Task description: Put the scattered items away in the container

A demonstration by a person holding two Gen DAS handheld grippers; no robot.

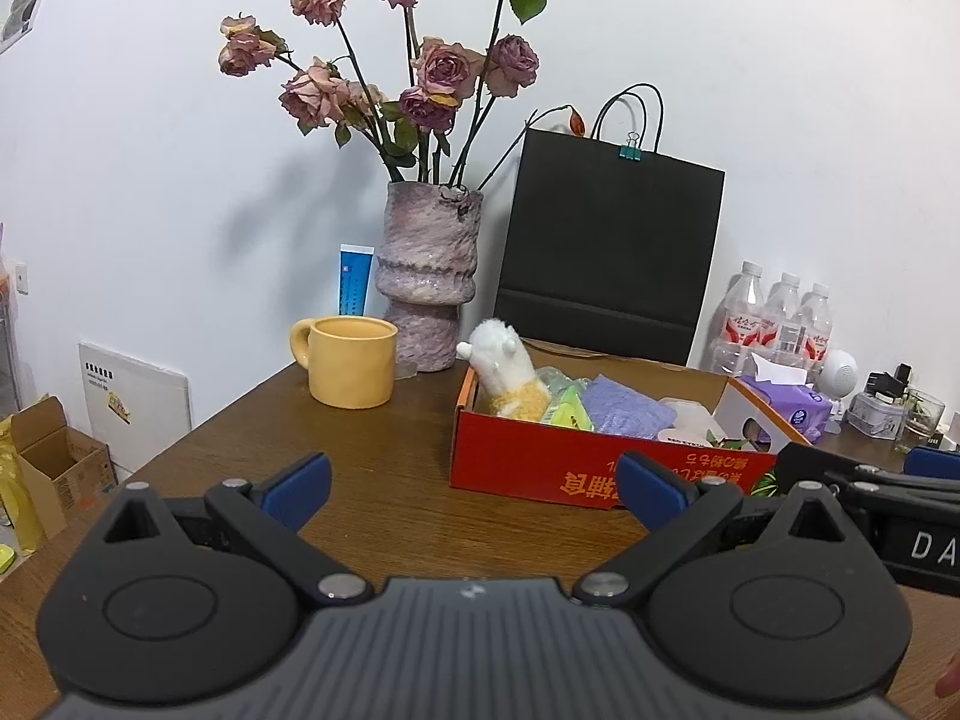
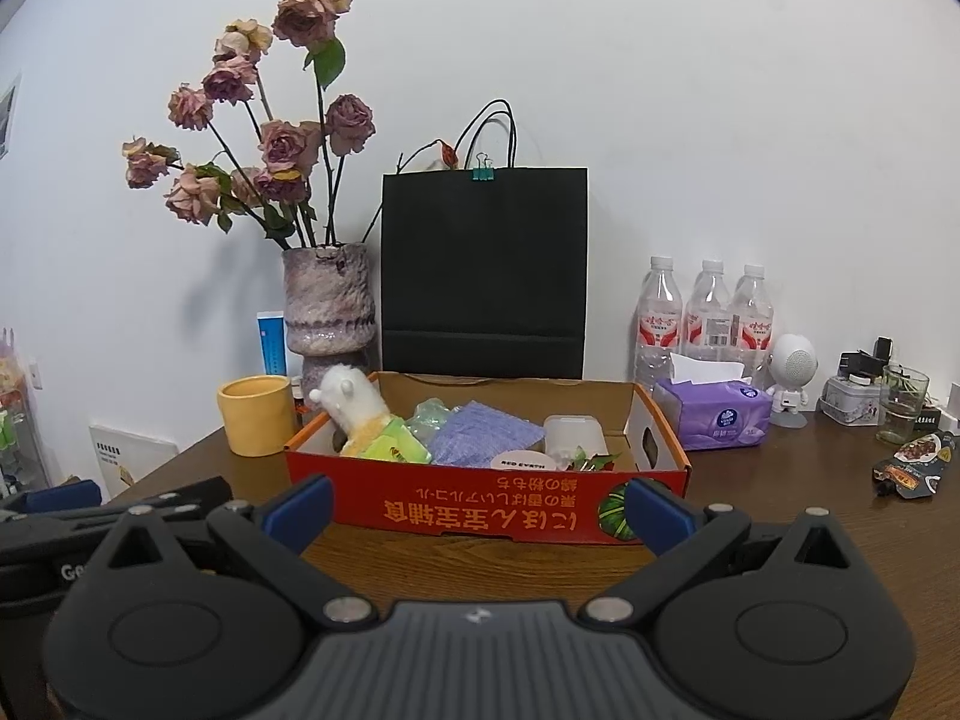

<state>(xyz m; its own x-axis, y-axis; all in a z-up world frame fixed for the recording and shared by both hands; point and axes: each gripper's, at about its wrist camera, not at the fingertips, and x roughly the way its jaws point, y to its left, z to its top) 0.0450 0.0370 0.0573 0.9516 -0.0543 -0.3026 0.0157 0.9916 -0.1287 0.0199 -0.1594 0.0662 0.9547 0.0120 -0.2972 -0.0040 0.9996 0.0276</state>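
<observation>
A red cardboard box (image 2: 480, 510) sits on the brown table, also in the left wrist view (image 1: 540, 468). Inside it lie a white and yellow plush alpaca (image 2: 354, 408), a green packet (image 2: 399, 447), a purple cloth (image 2: 486, 432), a white plastic case (image 2: 573, 435) and a round white tin (image 2: 521, 462). The alpaca (image 1: 504, 372) and cloth (image 1: 624, 411) show in the left view too. My left gripper (image 1: 474, 486) is open and empty, just left of the box front. My right gripper (image 2: 480, 510) is open and empty, in front of the box.
A yellow mug (image 2: 257, 423) and a vase of dried roses (image 2: 327, 312) stand left of the box. A black paper bag (image 2: 483, 273) stands behind it. Water bottles (image 2: 708, 318), a purple tissue pack (image 2: 714, 417), a white figure (image 2: 792, 378), a glass (image 2: 900, 411) and a dark snack packet (image 2: 912, 462) are at the right.
</observation>
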